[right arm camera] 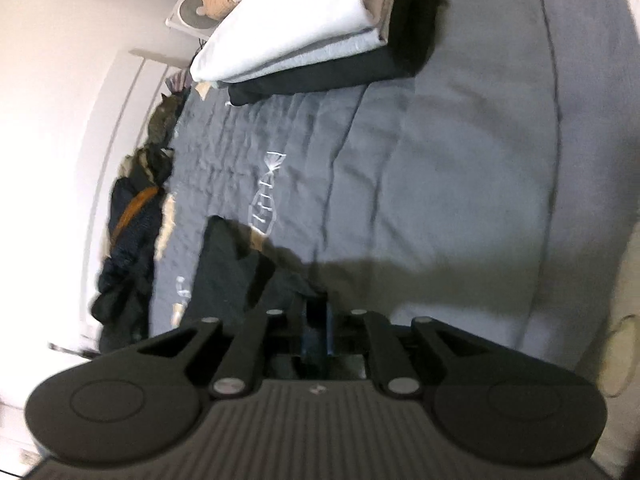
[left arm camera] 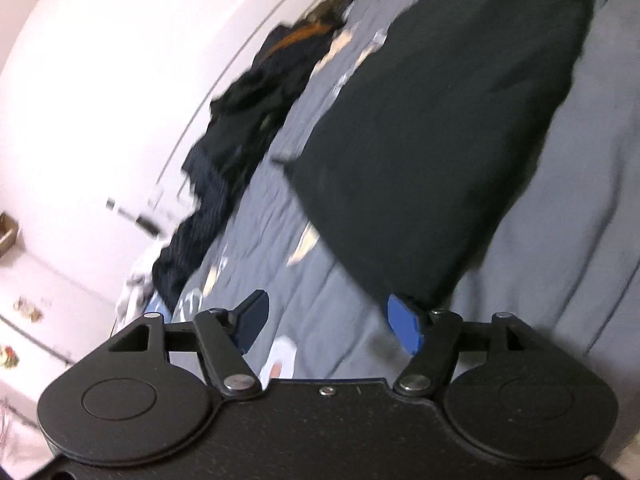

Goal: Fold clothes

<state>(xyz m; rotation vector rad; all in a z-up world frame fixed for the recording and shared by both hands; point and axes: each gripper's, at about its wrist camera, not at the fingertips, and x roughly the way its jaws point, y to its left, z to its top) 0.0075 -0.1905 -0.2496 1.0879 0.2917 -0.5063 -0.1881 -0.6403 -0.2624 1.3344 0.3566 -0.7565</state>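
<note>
A black folded garment point(left arm camera: 440, 140) lies flat on the grey bedspread point(left arm camera: 560, 240). My left gripper point(left arm camera: 328, 322) hovers just before its near corner, open, with only bedspread between the blue pads point(left arm camera: 404, 326). In the right wrist view the same black garment point(right arm camera: 240, 276) lies at the lower left on the bedspread point(right arm camera: 440, 160). My right gripper point(right arm camera: 316, 332) stands at its near corner with the jaws only a narrow slit apart. The cloth's edge reaches the tips, but I see none pinched between them.
A stack of folded white, grey and black clothes point(right arm camera: 300, 28) sits at the far end of the bed. A heap of dark unfolded clothes point(left arm camera: 240, 120) point(right arm camera: 132, 240) lies along the white wall point(right arm camera: 60, 120). A small fan point(right arm camera: 196, 8) stands beyond the stack.
</note>
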